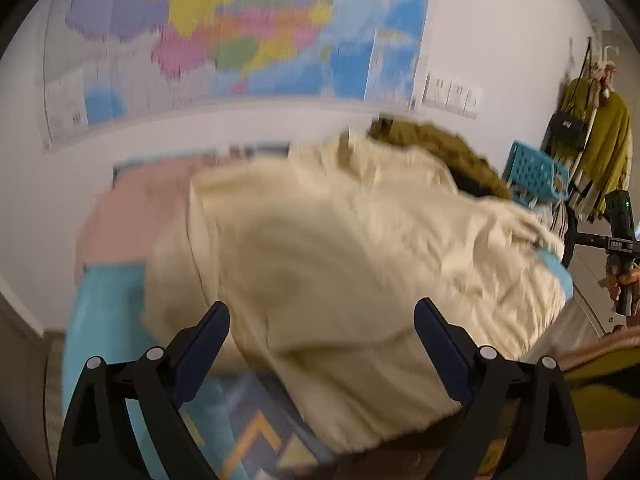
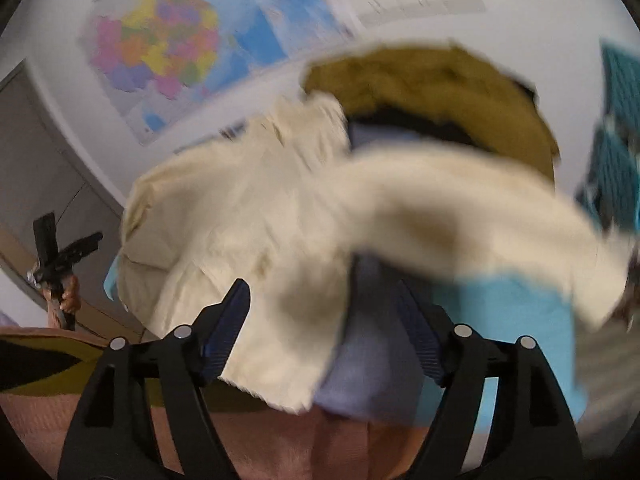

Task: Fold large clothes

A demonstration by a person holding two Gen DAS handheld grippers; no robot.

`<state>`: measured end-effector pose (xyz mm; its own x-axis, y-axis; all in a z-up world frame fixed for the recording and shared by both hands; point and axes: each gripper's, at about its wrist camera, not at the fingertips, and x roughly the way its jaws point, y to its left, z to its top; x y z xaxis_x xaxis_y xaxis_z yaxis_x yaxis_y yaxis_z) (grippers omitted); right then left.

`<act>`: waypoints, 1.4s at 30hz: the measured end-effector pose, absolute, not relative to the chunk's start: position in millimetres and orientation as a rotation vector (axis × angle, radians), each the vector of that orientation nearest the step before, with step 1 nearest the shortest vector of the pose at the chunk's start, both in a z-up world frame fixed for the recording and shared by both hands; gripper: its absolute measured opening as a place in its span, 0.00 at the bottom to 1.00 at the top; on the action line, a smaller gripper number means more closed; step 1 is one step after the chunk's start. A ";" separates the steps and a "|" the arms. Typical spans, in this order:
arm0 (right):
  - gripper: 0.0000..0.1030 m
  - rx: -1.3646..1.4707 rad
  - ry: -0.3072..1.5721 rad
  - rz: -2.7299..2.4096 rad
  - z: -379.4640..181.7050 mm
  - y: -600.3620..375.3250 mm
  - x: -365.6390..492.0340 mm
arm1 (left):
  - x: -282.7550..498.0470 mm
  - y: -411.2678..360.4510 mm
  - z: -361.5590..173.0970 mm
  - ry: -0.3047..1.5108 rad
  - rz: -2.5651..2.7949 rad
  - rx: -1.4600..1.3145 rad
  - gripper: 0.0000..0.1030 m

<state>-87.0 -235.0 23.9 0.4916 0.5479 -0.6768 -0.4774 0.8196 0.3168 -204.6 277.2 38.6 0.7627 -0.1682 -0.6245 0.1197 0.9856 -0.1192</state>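
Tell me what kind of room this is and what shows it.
Probably a room in a home, perhaps a bedroom or living space. A large colourful wall map hangs above the work surface, clothes and a black bag hang on a rack, and a blue laundry basket sits nearby.

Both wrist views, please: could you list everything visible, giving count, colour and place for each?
Cream garment: one, cream, spread over the surface ahead of both tongs.
Olive garment: one, olive with a dark inside, behind the cream garment.
Bedding: pink, light blue and patterned patches beneath the clothes.
Wall map: one, multicoloured, on the white wall behind.
Basket: one, turquoise with holes, right of the clothes.
Hanging clothes: olive-yellow, far right, with a black bag.
Left tongs: black with blue pads, open, above the cream garment's near edge.
Right tongs: same colours, open, cream cloth between the fingers; too blurred to tell contact.
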 end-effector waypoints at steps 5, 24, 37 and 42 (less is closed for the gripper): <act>0.80 -0.107 0.798 0.688 26.0 -146.8 -32.9 | -150.5 250.9 49.6 0.651 -0.181 0.038 0.88; 0.01 -0.246 1.005 0.714 -45.5 0.4 145.8 | 86.9 250.2 -15.3 0.776 0.068 0.334 0.88; 0.01 0.074 0.904 0.684 -7.0 -31.5 200.1 | 62.0 252.8 11.8 0.708 -0.050 0.287 0.88; 0.85 -0.205 0.950 0.742 -18.6 -16.6 135.0 | 15.1 225.0 -4.7 0.753 -0.215 0.335 0.88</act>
